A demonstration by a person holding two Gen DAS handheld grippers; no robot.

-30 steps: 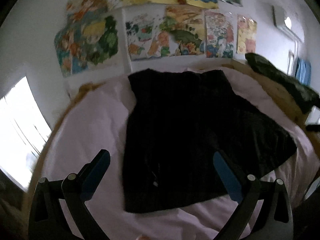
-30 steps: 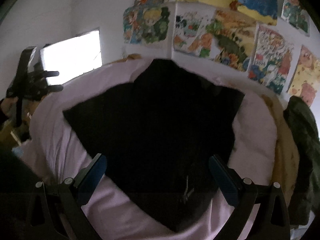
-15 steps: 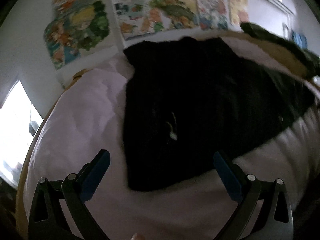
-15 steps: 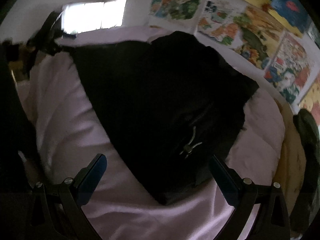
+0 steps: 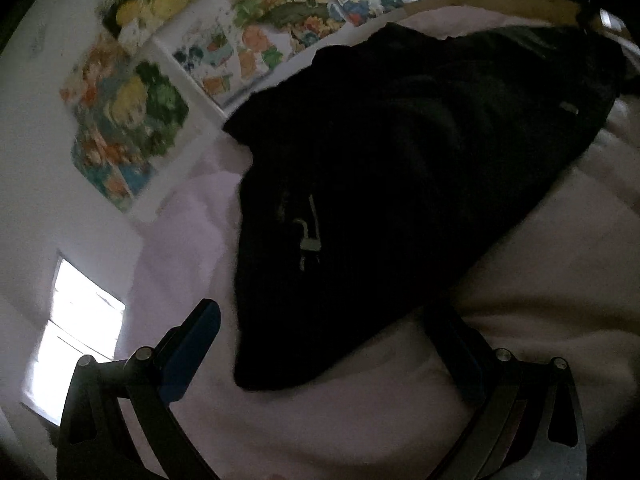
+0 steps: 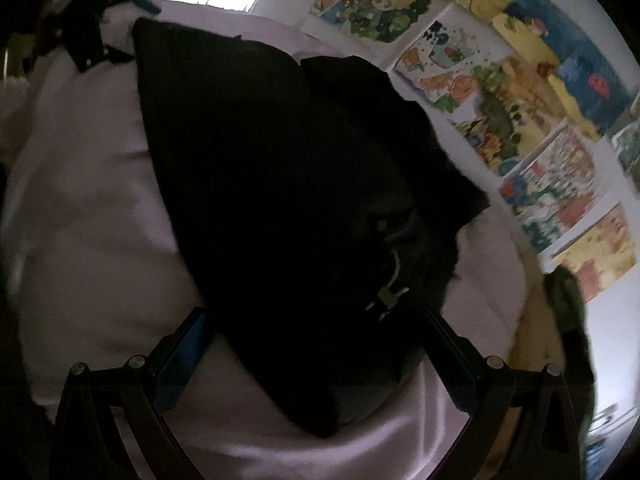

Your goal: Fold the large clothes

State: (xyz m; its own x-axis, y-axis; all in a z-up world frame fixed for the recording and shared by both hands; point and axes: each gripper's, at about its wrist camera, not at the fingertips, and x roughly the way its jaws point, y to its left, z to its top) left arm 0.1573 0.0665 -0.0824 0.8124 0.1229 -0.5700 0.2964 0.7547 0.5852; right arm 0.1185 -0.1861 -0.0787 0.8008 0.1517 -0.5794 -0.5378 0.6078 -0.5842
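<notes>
Garment: big black piece of clothing [image 5: 400, 168], spread out on the pink bed sheet [image 5: 320, 420]. Super dark in both views, so fabric detail is basically lost. Can't really tell what kind of garment it is.

Garment, right view: same black cloth [image 6: 280, 200], lying diagonally across the sheet [image 6: 88, 220], with one pointed corner reaching down between the right tongs' fingers.

Small hardware: a little pale metal clip or zipper-pull thing [image 5: 310, 240] sits on the cloth, roughly mid-garment. It shows in the right view too [image 6: 390, 294], near the right-hand finger.

Left tongs: left tongs [image 5: 324, 344] spread wide, nothing pinched. The blue-padded finger [image 5: 192, 350] is over bare sheet just beside the garment's edge; the other finger [image 5: 460, 356] sits right at the dark hem, where it's hard to see whether it touches.

Right tongs: right tongs [image 6: 316, 348] also wide apart, gripping nothing. The garment's lower corner lies in the gap between the two fingers.

Other gripper seen: the left tool shows up as a dark shape [image 6: 86, 46] at the far end of the bed in the right view.

Background: wall covered in colourful posters [image 5: 132, 120], bright window [image 5: 76, 340], and a dark green item [image 6: 568, 300] piled by the bed's right side.
</notes>
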